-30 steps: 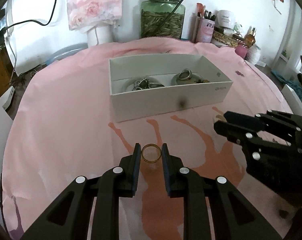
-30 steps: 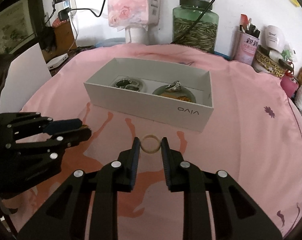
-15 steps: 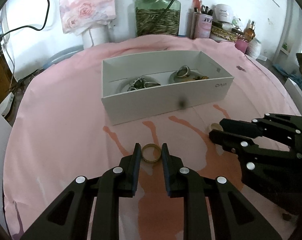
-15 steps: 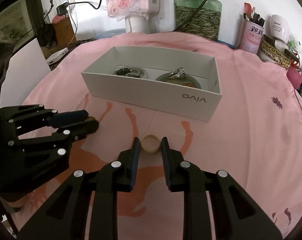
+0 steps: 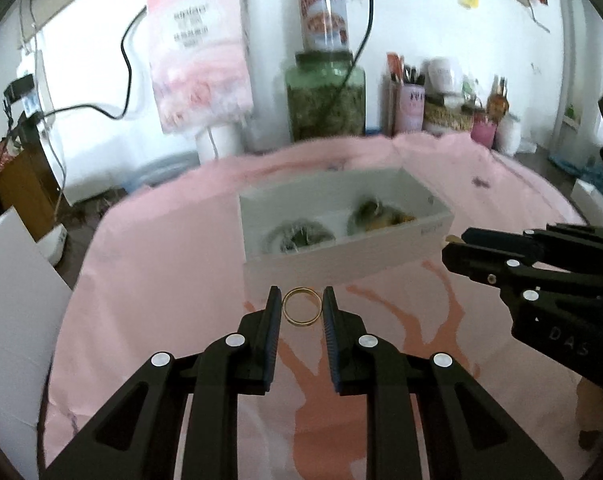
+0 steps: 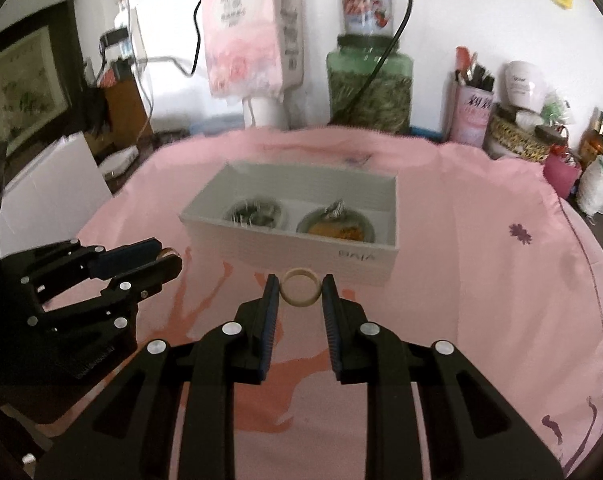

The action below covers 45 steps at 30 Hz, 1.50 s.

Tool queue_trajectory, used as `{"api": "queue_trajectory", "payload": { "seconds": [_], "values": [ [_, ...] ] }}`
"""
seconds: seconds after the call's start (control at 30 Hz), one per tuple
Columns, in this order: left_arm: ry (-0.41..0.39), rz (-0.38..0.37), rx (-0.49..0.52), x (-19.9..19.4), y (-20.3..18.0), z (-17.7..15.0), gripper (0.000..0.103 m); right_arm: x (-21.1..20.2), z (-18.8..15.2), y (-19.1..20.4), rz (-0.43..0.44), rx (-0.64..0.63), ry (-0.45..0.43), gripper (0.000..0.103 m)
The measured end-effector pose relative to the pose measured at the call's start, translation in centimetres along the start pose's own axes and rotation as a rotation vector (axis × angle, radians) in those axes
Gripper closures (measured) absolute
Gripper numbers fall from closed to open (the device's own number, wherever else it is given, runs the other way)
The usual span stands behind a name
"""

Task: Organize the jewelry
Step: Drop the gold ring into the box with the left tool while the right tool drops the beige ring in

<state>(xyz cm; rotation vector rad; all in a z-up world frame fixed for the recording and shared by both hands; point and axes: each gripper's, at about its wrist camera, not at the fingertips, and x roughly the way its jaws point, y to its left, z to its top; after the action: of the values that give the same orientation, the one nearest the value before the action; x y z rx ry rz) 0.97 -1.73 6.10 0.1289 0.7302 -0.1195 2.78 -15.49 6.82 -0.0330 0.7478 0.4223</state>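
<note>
Left wrist: left gripper [image 5: 301,307] clamped on gold ring [image 5: 302,306], lifted clear of pink cloth [image 5: 149,300] — carry step. Right wrist: right gripper [image 6: 300,286] pinching cream ring [image 6: 300,286] just short of white box [image 6: 297,246]; next, probably over the rim, then release.

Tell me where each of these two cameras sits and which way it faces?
Left wrist: on the left tool, looking along its fingers at the gold ring it grips and the box; the right tool shows at right.
Right wrist: on the right tool, gripping a cream ring; the left tool shows at left.
Shared: box, pink cloth, green jar.
</note>
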Motion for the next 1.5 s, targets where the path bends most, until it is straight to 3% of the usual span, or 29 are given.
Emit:
{"api": "queue_trajectory", "payload": {
  "seconds": [0.27, 0.4, 0.7, 0.87, 1.0, 1.07, 1.2, 1.37, 1.43, 1.5],
  "values": [
    [-0.13, -0.018, -0.059, -4.0, 1.2, 7.4, 0.082, -4.5, 5.9, 0.0, -0.011, 0.011, -0.151, 0.082],
    [-0.168, -0.034, -0.094, -4.0, 1.5, 9.5, 0.082, -3.9, 8.0, -0.9, 0.014, 0.048, -0.169, 0.082],
    [0.034, -0.046, -0.154, 5.7, 2.4, 7.4, 0.082, 4.9, 6.5, -3.5, -0.003, 0.089, 0.023, 0.082],
    [0.105, -0.064, -0.161, 8.3, 2.9, 6.3, 0.082, 7.3, 5.5, -4.3, 0.009, 0.11, 0.092, 0.081],
    [0.127, -0.082, -0.163, 8.8, 2.8, 5.8, 0.08, 7.6, 5.2, -4.5, 0.005, 0.122, 0.102, 0.067],
    [0.123, -0.072, -0.159, 8.8, 2.6, 5.9, 0.064, 7.4, 5.3, -4.4, 0.011, 0.126, 0.095, 0.065],
    [0.079, -0.062, -0.169, 7.3, 2.7, 6.3, 0.048, 6.1, 5.7, -4.2, 0.015, 0.127, 0.061, 0.062],
    [0.028, 0.004, -0.16, 5.1, 2.6, 6.9, 0.029, 2.8, 6.4, -3.3, -0.033, 0.111, -0.027, 0.043],
    [0.007, 0.014, -0.165, 4.2, 2.8, 7.2, 0.022, 1.1, 6.6, -3.1, -0.052, 0.124, -0.076, 0.023],
    [-0.022, 0.022, -0.176, 2.9, 3.1, 7.2, 0.015, -0.6, 6.4, -3.2, -0.069, 0.151, -0.127, 0.011]
  ]
}}
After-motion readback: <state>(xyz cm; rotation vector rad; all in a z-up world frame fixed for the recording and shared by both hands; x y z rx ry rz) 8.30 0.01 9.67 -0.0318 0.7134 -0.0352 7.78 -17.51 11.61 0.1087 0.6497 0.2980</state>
